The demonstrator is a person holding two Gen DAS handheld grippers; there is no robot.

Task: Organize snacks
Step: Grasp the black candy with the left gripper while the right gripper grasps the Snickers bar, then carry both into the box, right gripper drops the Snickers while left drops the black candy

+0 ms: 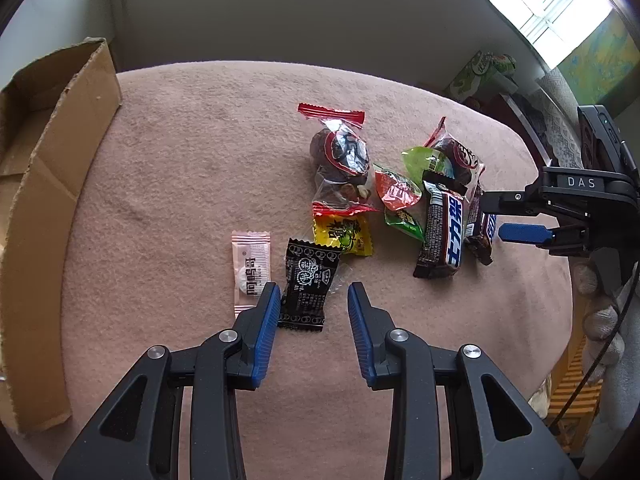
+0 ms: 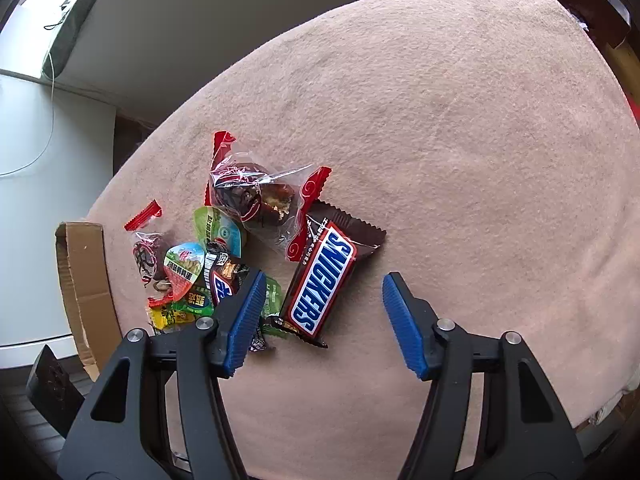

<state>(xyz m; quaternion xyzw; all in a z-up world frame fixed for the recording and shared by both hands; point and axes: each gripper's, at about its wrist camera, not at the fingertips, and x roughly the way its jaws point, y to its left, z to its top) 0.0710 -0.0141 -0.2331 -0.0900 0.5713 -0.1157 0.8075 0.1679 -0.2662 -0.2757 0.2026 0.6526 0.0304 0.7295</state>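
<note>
Left wrist view: cardboard box with torn, corrugated walls at the far left edge; what lies inside it I cannot tell. Crinkly wrapped snacks lie heaped on fuzzy pink cloth. Left gripper hangs open over a glossy black packet, not pinching it. Right gripper stands open astride a Snickers bar. Window beyond.

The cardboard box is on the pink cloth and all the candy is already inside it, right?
Not quite. The cardboard box is on the pink cloth, but the candy is not inside it. It lies in a pile on the cloth, outside the box. The left wrist view shows this best.
</note>
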